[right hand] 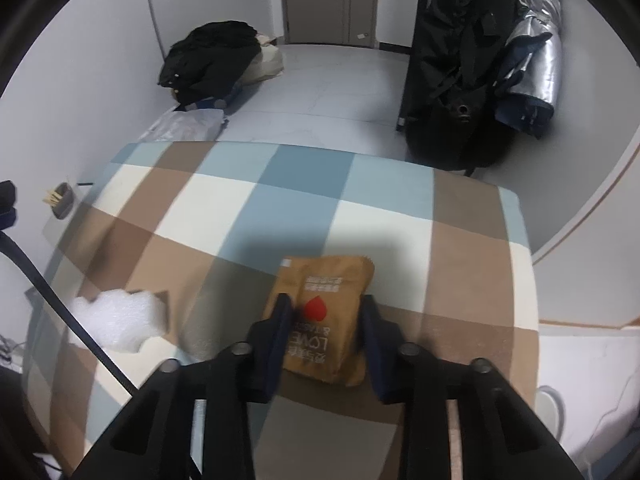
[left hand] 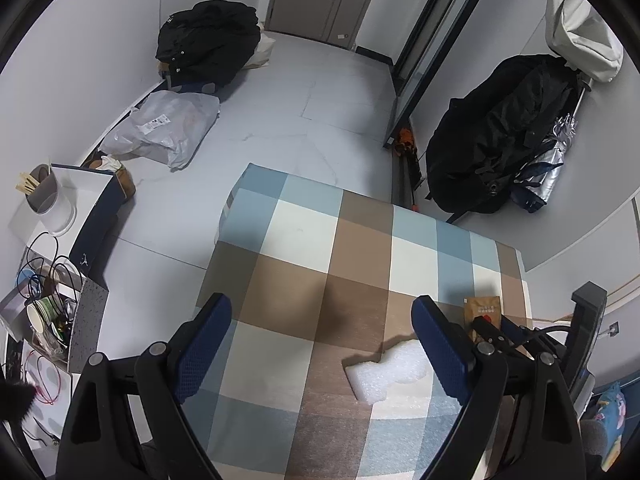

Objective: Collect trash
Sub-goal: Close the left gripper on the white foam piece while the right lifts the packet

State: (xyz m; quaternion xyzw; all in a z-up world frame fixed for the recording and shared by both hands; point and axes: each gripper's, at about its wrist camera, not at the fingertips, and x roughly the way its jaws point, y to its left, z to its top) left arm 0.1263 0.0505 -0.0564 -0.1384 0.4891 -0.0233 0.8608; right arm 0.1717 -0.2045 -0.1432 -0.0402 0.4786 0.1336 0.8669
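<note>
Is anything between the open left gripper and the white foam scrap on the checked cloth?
Nothing visible: the foam scrap lies on bare checked cloth, beside the left gripper's right finger.

Right gripper [left hand: 486, 330] partly hides the brown pouch [left hand: 482, 308]; print illegible.

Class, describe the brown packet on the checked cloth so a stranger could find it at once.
Start at the checked tablecloth of blue, white and brown squares. Near its right front edge lies a flat brown paper packet between the right gripper fingers. Unlike the white foam scrap beside it, it bears a red drop and white lettering.
</note>
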